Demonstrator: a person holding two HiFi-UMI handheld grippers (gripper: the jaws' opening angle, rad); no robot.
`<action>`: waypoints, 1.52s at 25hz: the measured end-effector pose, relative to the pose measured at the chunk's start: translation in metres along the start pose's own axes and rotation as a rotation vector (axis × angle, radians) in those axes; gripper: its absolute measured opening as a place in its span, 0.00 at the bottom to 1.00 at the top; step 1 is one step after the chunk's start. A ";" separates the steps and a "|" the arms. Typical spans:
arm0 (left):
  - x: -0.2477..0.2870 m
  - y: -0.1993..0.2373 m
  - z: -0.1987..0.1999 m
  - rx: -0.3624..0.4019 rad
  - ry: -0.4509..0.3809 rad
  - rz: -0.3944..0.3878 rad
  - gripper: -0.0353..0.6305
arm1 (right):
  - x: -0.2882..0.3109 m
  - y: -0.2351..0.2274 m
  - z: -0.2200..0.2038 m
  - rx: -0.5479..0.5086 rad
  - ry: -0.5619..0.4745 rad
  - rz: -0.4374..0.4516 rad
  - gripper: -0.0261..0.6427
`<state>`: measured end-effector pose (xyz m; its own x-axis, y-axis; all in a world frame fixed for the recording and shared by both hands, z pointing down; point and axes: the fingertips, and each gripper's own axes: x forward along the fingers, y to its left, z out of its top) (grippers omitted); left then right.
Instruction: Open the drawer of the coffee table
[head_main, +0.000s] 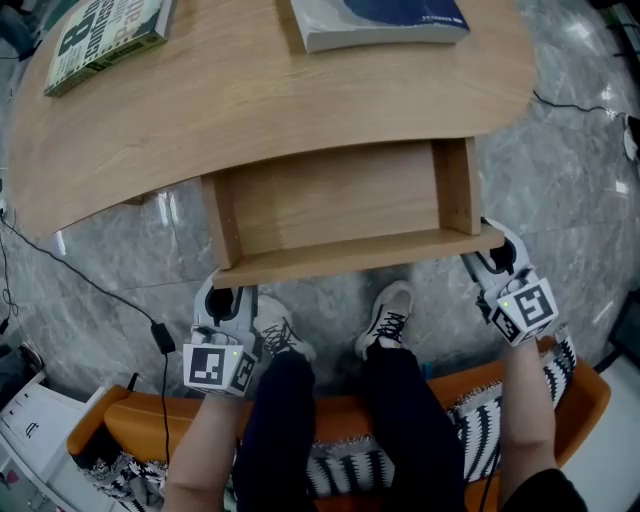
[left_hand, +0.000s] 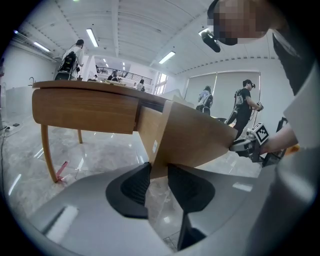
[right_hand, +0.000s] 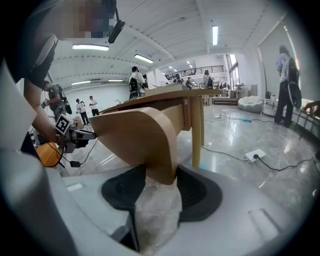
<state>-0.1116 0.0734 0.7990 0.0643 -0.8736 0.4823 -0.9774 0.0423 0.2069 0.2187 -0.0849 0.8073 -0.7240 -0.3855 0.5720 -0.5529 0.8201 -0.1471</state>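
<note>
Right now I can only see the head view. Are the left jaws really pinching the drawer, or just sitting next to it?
Observer: Pinching. In the left gripper view, the left gripper has one jaw on each side of the drawer front, at its corner.
Operator: And the other one?
Observer: Same. The right gripper view shows the right gripper clamped on the drawer front's rounded corner.
Operator: Is anything lying on the floor farther away?
Observer: Yes. A white power strip lies on the floor beyond the table leg.
</note>
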 end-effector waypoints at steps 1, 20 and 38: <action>-0.002 -0.002 -0.002 0.002 0.005 -0.001 0.20 | -0.003 0.001 -0.003 0.000 0.005 -0.001 0.32; -0.019 -0.007 -0.063 0.012 0.147 -0.005 0.20 | -0.009 0.023 -0.064 -0.021 0.130 0.011 0.32; -0.117 -0.102 0.069 0.022 0.144 -0.205 0.06 | -0.119 0.091 0.047 0.398 0.077 -0.052 0.04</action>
<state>-0.0330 0.1379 0.6623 0.2883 -0.7848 0.5486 -0.9449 -0.1405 0.2956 0.2358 0.0156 0.6880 -0.6660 -0.3769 0.6437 -0.7154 0.5670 -0.4083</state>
